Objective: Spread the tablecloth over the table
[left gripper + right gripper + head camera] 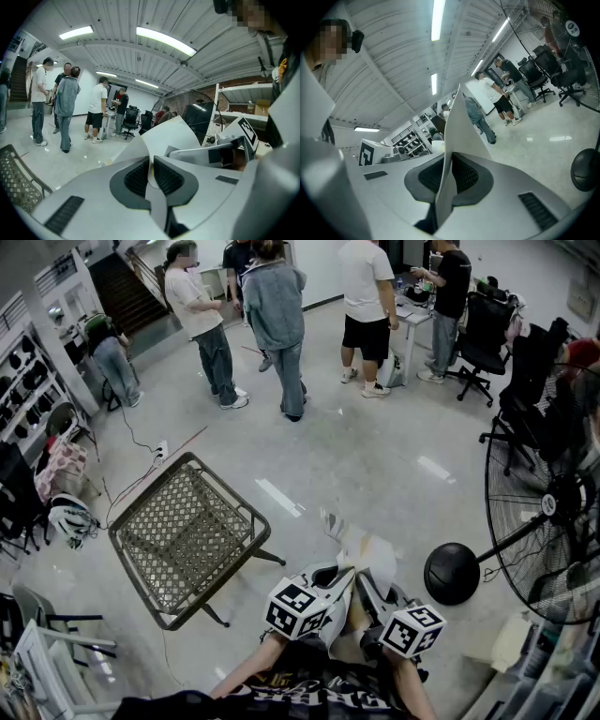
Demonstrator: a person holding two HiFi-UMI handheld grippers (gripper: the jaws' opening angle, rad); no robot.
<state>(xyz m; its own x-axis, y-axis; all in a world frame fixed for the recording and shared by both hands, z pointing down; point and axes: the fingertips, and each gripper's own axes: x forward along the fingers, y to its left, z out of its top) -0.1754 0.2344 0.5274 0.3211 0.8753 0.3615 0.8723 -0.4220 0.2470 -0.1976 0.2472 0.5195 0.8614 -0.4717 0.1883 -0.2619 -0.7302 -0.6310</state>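
Observation:
A small metal-framed table [183,535] with a woven mesh top stands on the floor left of centre; its corner also shows in the left gripper view [14,173]. A pale folded tablecloth [364,554] is held up in the air to the right of the table, between both grippers. My left gripper [336,576] is shut on one edge of the cloth [168,133], the sheet pinched between its pads [138,177]. My right gripper [372,585], close beside it, is shut on another edge of the cloth [457,126]. The cloth is not touching the table.
A large standing fan [544,512] with a round black base [452,573] is close on the right. Several people [281,324] stand at the far side, near office chairs [483,338]. Cables [150,465] run across the floor behind the table. Racks and chairs line the left wall.

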